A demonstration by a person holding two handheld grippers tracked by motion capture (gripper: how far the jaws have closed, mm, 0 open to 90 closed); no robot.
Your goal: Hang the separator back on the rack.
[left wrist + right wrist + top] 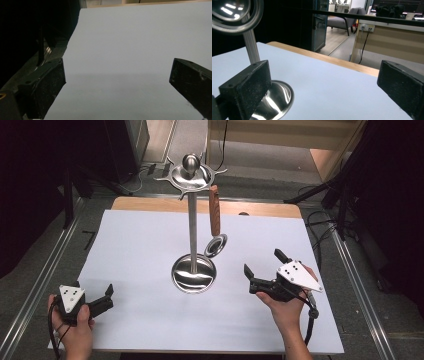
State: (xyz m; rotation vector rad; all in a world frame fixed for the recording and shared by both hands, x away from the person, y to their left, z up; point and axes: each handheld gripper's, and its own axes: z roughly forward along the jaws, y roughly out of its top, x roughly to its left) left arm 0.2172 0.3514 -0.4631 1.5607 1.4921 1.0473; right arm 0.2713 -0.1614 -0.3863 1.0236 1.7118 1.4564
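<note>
A shiny metal utensil stand (193,220) rises from a round base (194,274) at the middle of the white table sheet (150,245). One utensil with a brown wooden handle (215,211) and a round metal head (216,245) hangs from the stand's top ring. My right gripper (263,263) is open, held to the right of the base, nothing between its jaws. Its own view has the base (277,100) and post (252,49) at the left. My left gripper (92,292) is open at the near left corner, empty over the sheet (125,50).
The table's wooden far edge (260,209) shows beyond the sheet. Dark stands and cables (345,195) flank the table on the floor. A desk and chair (342,21) stand in the room behind.
</note>
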